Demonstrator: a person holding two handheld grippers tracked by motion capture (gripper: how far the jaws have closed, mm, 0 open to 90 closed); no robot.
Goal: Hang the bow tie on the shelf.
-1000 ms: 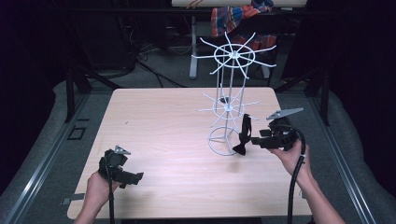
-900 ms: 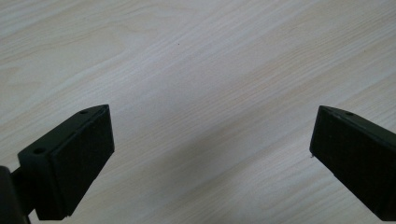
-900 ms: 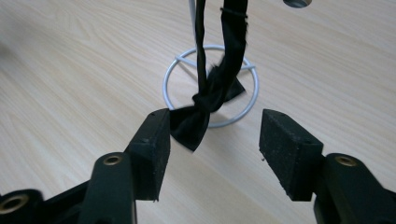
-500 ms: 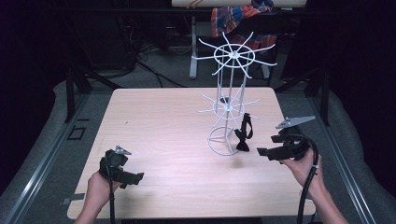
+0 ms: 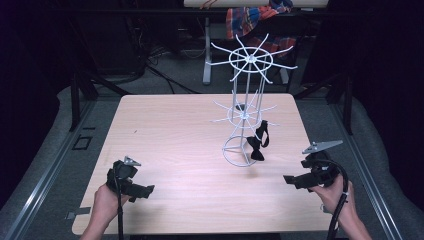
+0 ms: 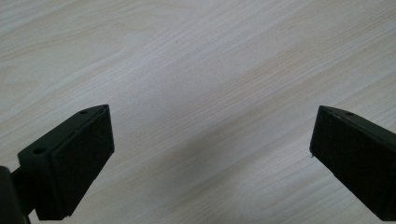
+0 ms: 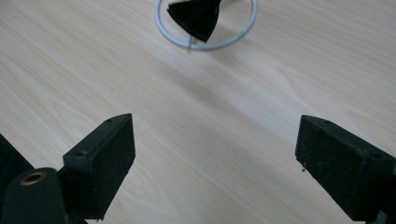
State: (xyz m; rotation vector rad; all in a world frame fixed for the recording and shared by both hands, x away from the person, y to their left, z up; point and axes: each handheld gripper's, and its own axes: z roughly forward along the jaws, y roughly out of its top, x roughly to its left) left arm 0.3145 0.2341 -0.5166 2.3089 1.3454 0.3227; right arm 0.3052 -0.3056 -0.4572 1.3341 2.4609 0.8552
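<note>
Bow tie (image 5: 257, 144), black, hanging by its strap from a lower arm of the white wire rack (image 5: 245, 102), far right of centre on the table (image 5: 170, 140), knot dangling just above the base ring. Likely light, soft and floppy; apt to swing if nudged. Best pinched at the knot or the strap, not the wire. Right gripper (image 5: 296, 181) near right, jaws spread, well apart from it. Left gripper (image 5: 145, 190) near left, jaws spread over bare wood.
</note>
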